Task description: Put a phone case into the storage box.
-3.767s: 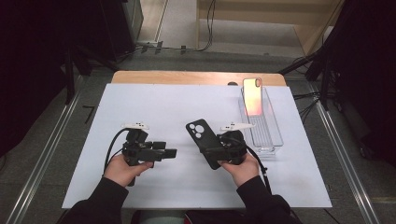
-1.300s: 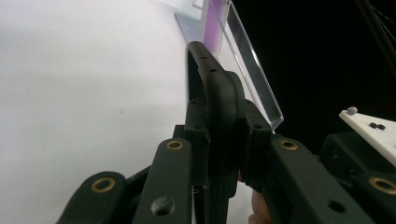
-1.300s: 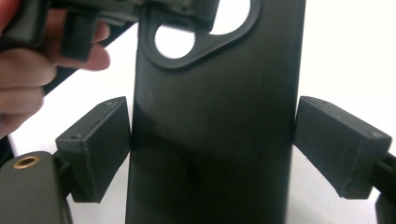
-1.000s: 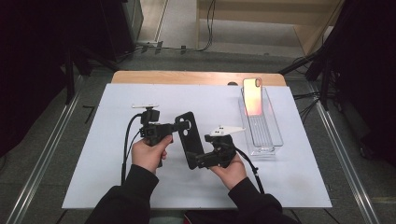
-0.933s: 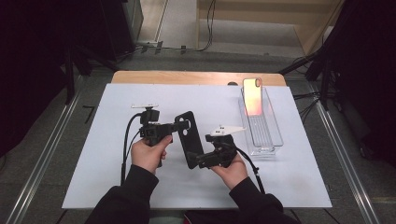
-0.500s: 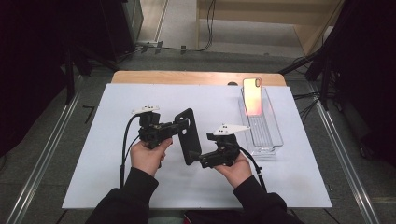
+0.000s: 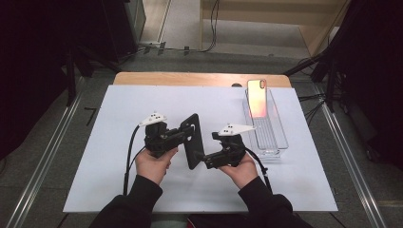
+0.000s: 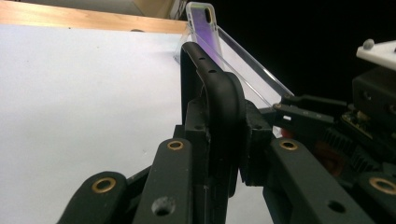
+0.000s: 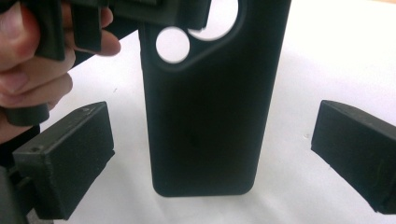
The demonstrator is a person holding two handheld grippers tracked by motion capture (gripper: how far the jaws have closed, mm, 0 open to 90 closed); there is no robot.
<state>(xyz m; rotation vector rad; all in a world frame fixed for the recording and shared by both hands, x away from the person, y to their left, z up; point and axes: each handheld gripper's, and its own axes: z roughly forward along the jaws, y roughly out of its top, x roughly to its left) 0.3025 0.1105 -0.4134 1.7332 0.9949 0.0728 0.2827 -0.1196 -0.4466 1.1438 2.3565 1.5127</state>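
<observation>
Above the middle of the white table sheet point(image 7: 119, 142), we hold a matte black, soft-plastic phone case point(image 7: 192, 141) upright, its long faces turned edge-on towards the near side. Our left gripper point(image 7: 183, 136) has its two black jaws clamped on the case's upper edge near the camera cut-out; in the left gripper view the pads press on both sides of the rounded corner of the phone case point(image 8: 219, 102), so this grip is tight and the case hangs from it clear of the sheet. Our right gripper point(image 7: 202, 156) sits just to the right of the case, low down, with its jaws spread wide; in the right gripper view the two black pads point(image 9: 70, 158) stand well apart on either side of the case's lower end point(image 9: 205, 116) and touch neither side of it. To the far right on the sheet lies a clear, long plastic tray point(image 7: 275, 137), and a phone with a shiny orange-pink back point(image 7: 257, 97) leans upright in its far end. A strip of the wooden table edge point(image 7: 190, 78) shows beyond the sheet.
</observation>
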